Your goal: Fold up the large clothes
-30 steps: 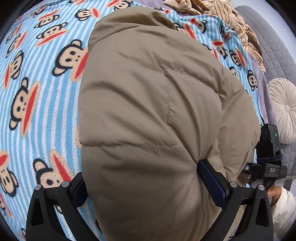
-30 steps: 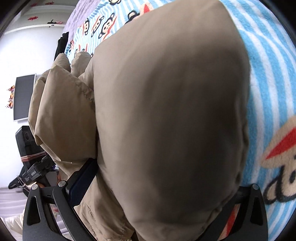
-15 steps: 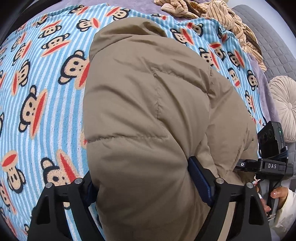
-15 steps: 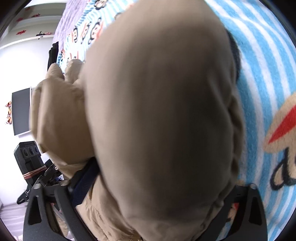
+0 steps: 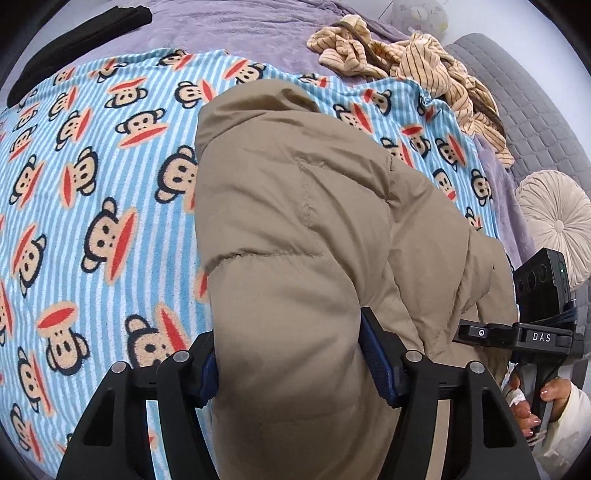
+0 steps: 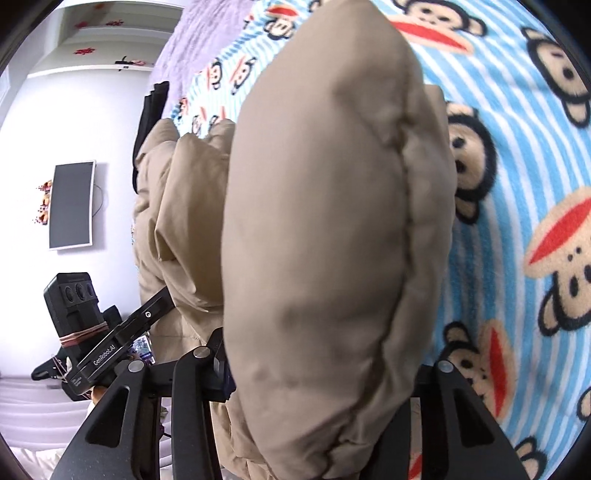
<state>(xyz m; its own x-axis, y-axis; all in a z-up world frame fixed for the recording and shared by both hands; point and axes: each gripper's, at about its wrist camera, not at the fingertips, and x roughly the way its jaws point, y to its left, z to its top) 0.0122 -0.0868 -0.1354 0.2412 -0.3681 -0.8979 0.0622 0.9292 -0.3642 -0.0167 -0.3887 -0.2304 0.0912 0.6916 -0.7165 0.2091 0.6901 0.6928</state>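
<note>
A tan puffer jacket (image 5: 295, 229) hangs bunched over the blue striped monkey-print blanket (image 5: 92, 184) on the bed. My left gripper (image 5: 288, 354) is shut on a thick fold of the jacket near its lower edge. My right gripper (image 6: 325, 369) is shut on another thick fold of the same jacket (image 6: 325, 221), which fills most of its view. The right gripper's body shows at the right of the left wrist view (image 5: 517, 336). The left gripper's body shows at the lower left of the right wrist view (image 6: 110, 350).
A crumpled beige striped garment (image 5: 413, 66) lies at the far side of the bed on a purple cover (image 5: 240, 33). A round cream cushion (image 5: 557, 218) and grey quilted headboard (image 5: 517, 92) are at right. A dark garment (image 5: 74, 40) lies far left. A wall screen (image 6: 72, 205) shows.
Both grippers have risen and pulled back with the jacket, so more of the blanket and the far side of the bed shows. The jacket hangs higher and narrower.
</note>
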